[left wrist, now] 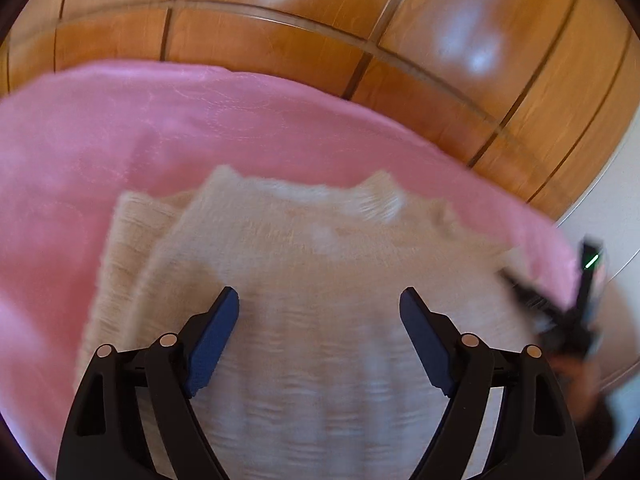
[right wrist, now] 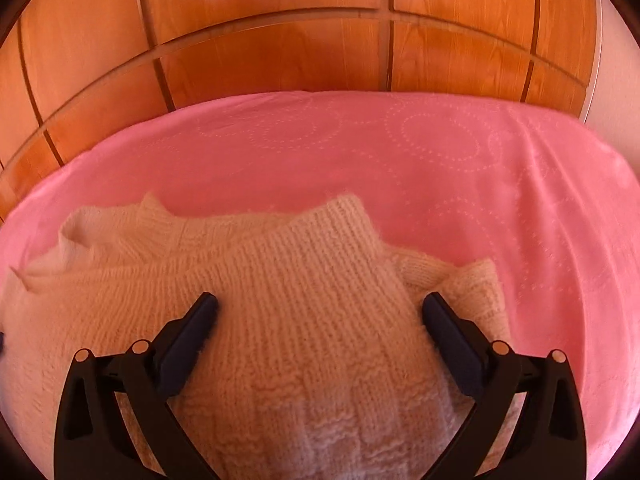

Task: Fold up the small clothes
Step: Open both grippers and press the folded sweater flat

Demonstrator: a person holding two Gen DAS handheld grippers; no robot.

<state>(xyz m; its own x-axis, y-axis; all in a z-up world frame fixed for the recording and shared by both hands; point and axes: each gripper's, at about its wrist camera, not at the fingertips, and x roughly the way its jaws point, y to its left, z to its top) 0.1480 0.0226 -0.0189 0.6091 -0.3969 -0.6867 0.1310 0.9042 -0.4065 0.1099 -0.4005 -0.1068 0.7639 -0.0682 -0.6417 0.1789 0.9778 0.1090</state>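
Observation:
A cream knitted sweater (left wrist: 320,248) lies on a pink blanket (left wrist: 160,128), its sides folded in over the body. My left gripper (left wrist: 319,300) hovers over its middle, open, with nothing between the blue pads. In the right wrist view the same sweater (right wrist: 304,264) shows a folded flap on top and a sleeve edge (right wrist: 472,284) sticking out at the right. My right gripper (right wrist: 320,306) stands wide open above that flap, not pinching it. The left wrist view is blurred, and a black tool (left wrist: 568,312) held in a hand (left wrist: 576,372) shows at its right edge.
The pink blanket (right wrist: 440,168), stitched with dotted circles, spreads well beyond the sweater to the right and back. Behind it stands a wooden panelled wardrobe (right wrist: 280,48). A white wall (right wrist: 616,92) shows at the far right.

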